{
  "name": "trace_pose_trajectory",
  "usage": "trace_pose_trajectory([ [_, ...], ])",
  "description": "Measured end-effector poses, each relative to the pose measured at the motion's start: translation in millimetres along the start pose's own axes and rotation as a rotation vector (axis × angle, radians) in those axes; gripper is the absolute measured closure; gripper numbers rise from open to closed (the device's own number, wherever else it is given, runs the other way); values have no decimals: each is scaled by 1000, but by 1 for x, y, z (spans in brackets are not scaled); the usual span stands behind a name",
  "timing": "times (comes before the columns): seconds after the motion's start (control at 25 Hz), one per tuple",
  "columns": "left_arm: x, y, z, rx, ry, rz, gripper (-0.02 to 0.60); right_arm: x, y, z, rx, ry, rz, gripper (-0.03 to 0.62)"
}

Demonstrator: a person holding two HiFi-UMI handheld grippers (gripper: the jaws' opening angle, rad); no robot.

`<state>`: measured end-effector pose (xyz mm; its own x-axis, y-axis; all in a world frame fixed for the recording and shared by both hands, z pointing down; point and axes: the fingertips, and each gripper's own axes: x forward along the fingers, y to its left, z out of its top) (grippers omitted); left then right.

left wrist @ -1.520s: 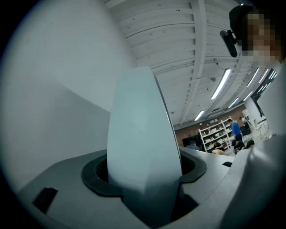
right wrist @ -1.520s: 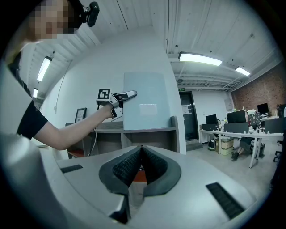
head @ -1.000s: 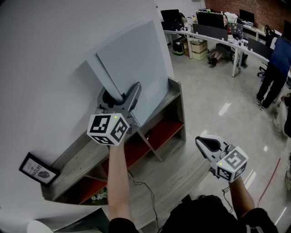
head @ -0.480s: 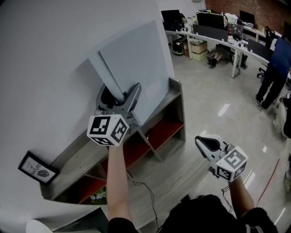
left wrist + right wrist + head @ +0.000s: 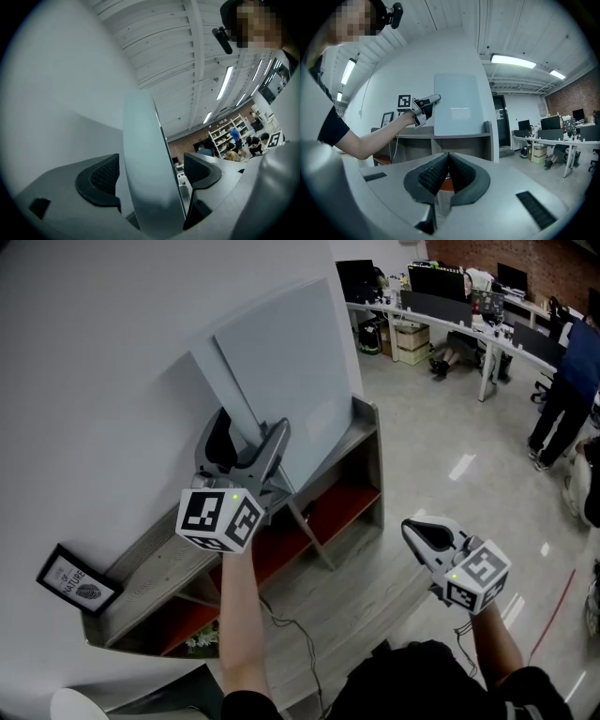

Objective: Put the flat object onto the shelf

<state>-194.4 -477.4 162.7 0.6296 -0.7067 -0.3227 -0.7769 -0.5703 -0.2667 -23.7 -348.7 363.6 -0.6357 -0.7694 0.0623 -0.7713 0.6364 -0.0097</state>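
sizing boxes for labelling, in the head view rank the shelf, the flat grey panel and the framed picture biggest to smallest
1. the shelf: covers the most of the view, though only modestly more than the panel.
2. the flat panel, standing on the shelf top.
3. the framed picture: clearly the smallest.

Small black-framed picture [image 5: 77,579] stands at left end of grey wooden shelf [image 5: 164,554]. Background: long white desk [image 5: 487,329] with dark monitors [image 5: 436,279], cardboard boxes [image 5: 410,338] under it, person in blue top [image 5: 567,381] near its right end.
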Motion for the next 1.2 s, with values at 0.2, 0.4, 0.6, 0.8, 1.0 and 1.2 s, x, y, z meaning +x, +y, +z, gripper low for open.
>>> trace_pose_trajectory([
  [0.2, -17, -6, 8, 21, -15, 6, 160, 2, 2, 1, 6, 0, 5, 581],
  [0.4, -32, -18, 16, 30, -26, 5, 160, 4, 7, 2, 6, -5, 23, 582],
  [0.6, -45, -33, 18, 28, -25, -8, 160, 5, 7, 3, 10, -13, 31, 580],
  [0.8, -56, -54, 12, -1, -20, -31, 161, 3, 6, 7, 12, -27, 34, 582],
  [1.0, -67, -77, -7, -23, 6, -53, 175, 4, 6, 4, 18, -31, 40, 582],
  [1.2, -75, -97, -31, -89, 37, -78, 207, 3, 7, 3, 23, -30, 43, 582],
])
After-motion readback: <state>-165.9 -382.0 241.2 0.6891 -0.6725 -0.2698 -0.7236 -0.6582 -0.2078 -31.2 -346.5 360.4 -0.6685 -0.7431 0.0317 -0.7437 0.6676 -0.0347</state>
